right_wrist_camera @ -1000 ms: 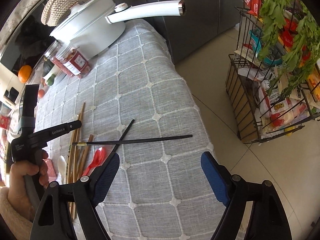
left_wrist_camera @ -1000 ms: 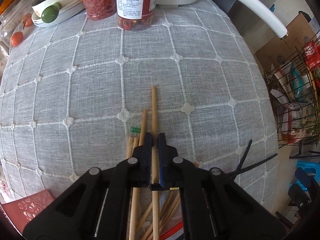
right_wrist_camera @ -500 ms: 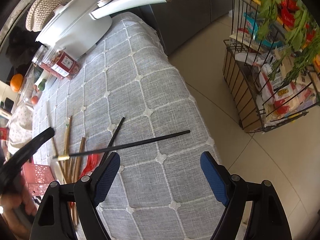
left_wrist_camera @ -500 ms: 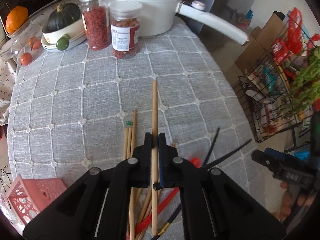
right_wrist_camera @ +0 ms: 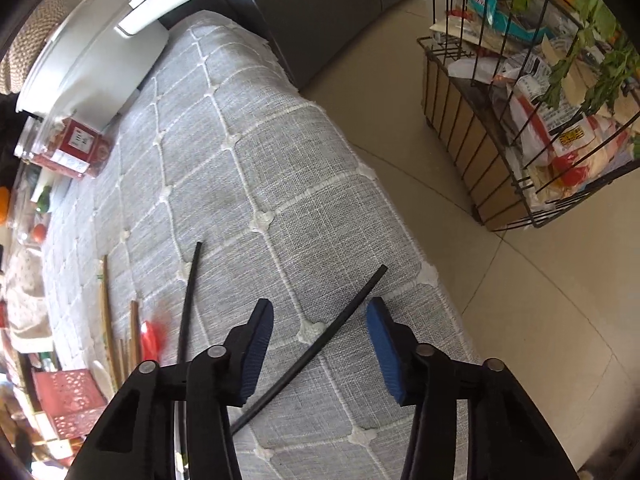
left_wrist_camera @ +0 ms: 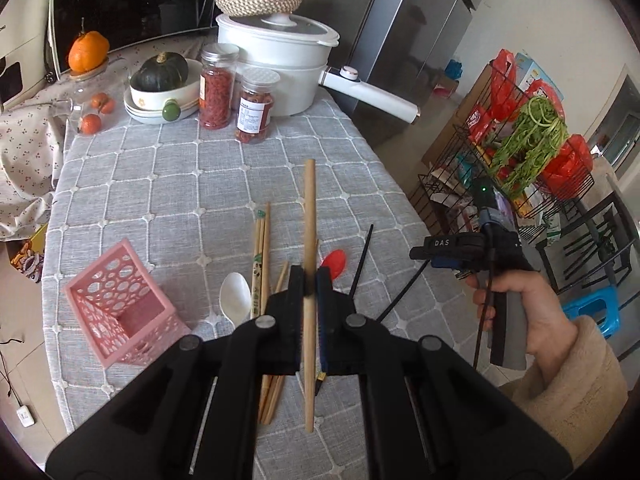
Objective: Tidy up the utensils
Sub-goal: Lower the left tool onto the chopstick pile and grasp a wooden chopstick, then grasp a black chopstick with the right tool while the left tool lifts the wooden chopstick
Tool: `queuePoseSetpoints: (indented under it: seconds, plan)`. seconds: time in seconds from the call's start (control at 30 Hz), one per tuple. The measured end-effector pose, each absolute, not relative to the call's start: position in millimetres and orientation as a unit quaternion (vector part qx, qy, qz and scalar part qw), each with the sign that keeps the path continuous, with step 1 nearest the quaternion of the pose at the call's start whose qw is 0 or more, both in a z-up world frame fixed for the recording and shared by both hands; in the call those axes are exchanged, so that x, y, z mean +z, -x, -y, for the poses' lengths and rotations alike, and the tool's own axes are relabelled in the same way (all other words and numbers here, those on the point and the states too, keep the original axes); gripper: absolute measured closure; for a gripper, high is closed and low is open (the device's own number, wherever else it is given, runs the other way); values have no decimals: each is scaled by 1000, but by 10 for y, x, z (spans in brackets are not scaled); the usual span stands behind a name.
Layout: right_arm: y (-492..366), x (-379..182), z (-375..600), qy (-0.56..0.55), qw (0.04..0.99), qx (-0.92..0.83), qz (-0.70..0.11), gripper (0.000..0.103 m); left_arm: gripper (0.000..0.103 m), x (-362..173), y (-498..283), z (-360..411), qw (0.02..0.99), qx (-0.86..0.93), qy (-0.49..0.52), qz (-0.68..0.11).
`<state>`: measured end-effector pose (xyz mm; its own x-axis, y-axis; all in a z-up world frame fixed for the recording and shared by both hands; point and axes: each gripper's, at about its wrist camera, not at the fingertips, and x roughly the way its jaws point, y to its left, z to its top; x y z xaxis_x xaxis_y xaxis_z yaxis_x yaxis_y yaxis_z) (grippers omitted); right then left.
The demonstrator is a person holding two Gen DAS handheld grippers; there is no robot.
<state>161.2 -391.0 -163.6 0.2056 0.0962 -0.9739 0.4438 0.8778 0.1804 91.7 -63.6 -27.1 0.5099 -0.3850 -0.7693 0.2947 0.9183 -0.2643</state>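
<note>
the left hand-held gripper is closed on a long pale wooden chopstick, now lifted right of the pink perforated plastic holder. the right hand-held gripper has just been narrowing around a thin black chopstick, probably not pinched yet, on the grey checked tabletop.

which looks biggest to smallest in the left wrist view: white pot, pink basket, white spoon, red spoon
1. white pot
2. pink basket, though it sits nearer the camera
3. white spoon
4. red spoon, partly hidden
</note>
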Motion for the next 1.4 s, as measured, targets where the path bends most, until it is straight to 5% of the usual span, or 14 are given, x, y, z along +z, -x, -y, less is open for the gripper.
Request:
queuePoseSetpoints:
  seconds: [0.23, 0.6, 1.4]
  plan:
    - [-1600, -1621, 3716, -158, 755, -146, -619, 79, 96, -239, -773, 441, 877, -194, 50, -437]
    - [-1528, -1543, 3593, -187, 772, -95, -600, 95, 96, -206, -605, 239, 887, -185, 53, -420]
    - [-527, 451, 2414, -104, 936, 126, -312, 98, 96, 567, -228, -491, 978, -73, 112, -159]
